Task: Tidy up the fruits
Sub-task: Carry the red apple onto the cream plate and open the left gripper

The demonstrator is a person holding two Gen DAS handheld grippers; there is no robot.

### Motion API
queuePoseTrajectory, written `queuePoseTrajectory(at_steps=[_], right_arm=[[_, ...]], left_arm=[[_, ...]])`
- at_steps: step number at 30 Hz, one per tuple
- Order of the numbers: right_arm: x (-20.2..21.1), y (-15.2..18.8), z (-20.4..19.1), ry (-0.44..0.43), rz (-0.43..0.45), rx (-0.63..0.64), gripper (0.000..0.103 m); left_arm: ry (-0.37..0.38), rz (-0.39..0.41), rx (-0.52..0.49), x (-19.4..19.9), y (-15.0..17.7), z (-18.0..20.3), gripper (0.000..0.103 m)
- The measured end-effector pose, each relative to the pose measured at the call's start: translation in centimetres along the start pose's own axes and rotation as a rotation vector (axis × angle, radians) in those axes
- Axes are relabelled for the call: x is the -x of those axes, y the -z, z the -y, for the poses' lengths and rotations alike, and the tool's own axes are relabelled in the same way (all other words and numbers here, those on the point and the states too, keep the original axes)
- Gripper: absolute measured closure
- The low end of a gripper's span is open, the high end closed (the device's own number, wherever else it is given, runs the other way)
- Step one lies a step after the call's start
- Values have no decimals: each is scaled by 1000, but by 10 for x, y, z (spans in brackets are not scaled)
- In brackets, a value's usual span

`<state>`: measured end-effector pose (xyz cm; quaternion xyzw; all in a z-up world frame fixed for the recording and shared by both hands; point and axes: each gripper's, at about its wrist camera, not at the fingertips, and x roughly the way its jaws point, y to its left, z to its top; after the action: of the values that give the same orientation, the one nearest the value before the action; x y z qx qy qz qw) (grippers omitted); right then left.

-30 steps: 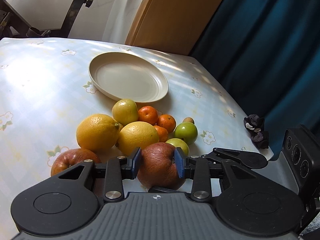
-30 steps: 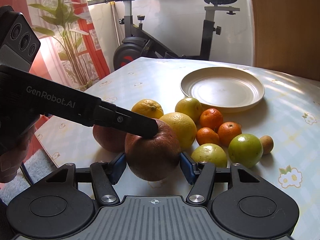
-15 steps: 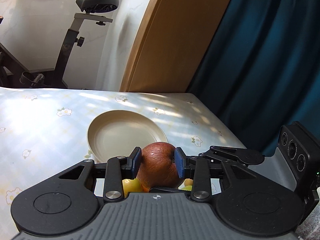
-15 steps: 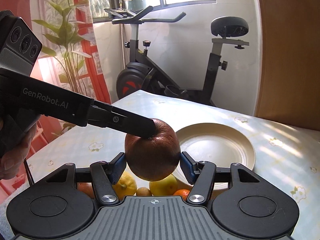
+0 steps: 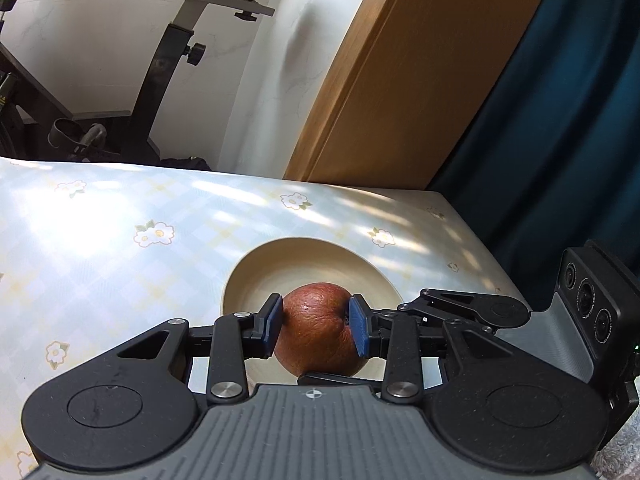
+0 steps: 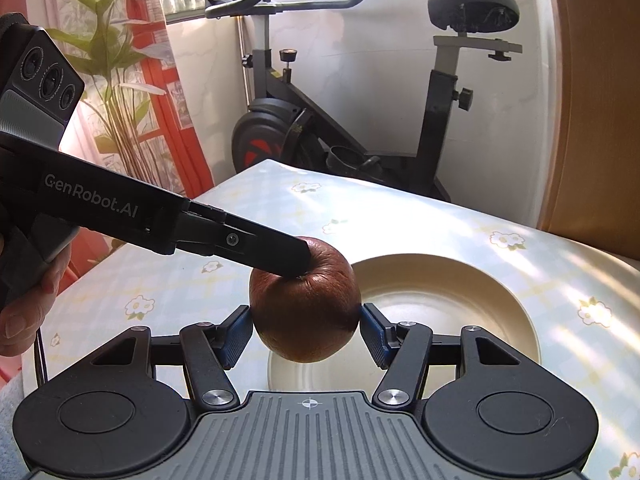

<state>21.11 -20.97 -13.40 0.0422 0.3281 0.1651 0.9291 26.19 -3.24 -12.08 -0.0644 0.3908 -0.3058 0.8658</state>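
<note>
One wrinkled red-brown apple (image 5: 316,344) hangs in the air over the near part of a cream plate (image 5: 256,268). My left gripper (image 5: 316,322) is shut on it, blue pads pressed on both sides. The right gripper (image 6: 306,330) is shut on the same apple (image 6: 308,308) from another side, its pads against the skin. In the right wrist view a left finger (image 6: 260,246) lies across the apple's top, and the plate (image 6: 480,276) is bare. The other fruits are out of sight.
The table (image 5: 100,240) wears a pale checked cloth with flowers. An exercise bike (image 6: 320,120) stands behind its far edge, with a wooden panel (image 5: 400,80) and dark blue curtain (image 5: 560,140) to the right. A person's hand (image 6: 24,312) holds the left gripper.
Both grippers lifted the apple off the table beside the fruit pile and carried it forward over the plate. The pile has dropped out of view.
</note>
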Motion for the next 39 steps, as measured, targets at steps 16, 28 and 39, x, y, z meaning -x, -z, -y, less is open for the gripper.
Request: queuePoseTrajectory(at_steps=[16,28,39], right_arm=[[-57,0,27,13,-78,8,48],[-67,-3,30,19,-87,3,45],[-26,0,34,74,-70,5,39]], left_arm=[[-17,-44,48,-36,-7,-28,65],[-49,-14,33,-43,-5,-34,61],[-107,-12,32,-44,-6,-26,55]])
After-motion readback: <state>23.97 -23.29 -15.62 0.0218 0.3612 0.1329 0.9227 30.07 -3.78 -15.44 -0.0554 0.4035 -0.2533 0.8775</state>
